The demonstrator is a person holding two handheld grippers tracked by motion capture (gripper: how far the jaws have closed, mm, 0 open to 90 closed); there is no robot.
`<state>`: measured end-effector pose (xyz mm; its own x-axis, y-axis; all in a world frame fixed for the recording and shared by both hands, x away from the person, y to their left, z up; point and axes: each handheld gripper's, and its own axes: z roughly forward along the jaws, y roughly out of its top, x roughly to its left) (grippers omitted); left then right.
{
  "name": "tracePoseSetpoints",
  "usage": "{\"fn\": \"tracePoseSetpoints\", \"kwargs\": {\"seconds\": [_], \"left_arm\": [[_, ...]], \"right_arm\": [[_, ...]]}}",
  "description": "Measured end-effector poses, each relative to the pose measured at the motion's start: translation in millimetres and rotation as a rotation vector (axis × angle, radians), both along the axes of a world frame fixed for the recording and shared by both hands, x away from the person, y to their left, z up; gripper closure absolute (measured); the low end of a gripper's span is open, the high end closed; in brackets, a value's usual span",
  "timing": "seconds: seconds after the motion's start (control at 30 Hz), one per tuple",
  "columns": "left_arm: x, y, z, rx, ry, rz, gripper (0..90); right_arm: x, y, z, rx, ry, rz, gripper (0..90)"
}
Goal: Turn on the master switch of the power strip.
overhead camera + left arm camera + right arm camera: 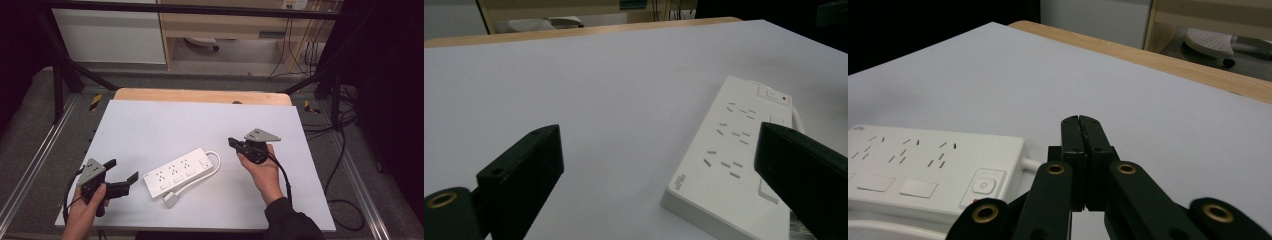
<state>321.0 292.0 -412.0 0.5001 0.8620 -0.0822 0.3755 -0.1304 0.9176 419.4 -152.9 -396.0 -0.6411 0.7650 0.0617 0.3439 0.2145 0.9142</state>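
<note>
A white power strip [178,173] lies at an angle on the white sheet, with its cable [214,161] looping round its right end and a white plug [170,199] in front of it. My left gripper [122,176] is held at the lower left, open, with nothing between its jaws; it points at the strip [734,160]. My right gripper [232,142] hovers just right of the strip's switch end [982,186], jaws pressed together and empty [1081,121].
The white sheet [165,125] covers a wooden table [200,95] whose far edge shows. A metal frame [65,75] surrounds the table, and black cables [345,150] trail on the floor at the right.
</note>
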Motion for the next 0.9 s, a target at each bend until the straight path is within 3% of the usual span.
{"fn": "tracePoseSetpoints", "kwargs": {"seconds": [0.5,0.9], "left_arm": [[0.2,0.3,0.3,0.002,-0.005,-0.002,5.5],[0.2,0.4,0.5,0.007,-0.003,-0.003,5.5]], "right_arm": [[2.9,34.3,-17.0,-0.040,0.050,0.073,90.0],[4.6,45.5,-28.6,-0.076,0.090,0.086,90.0]]}}
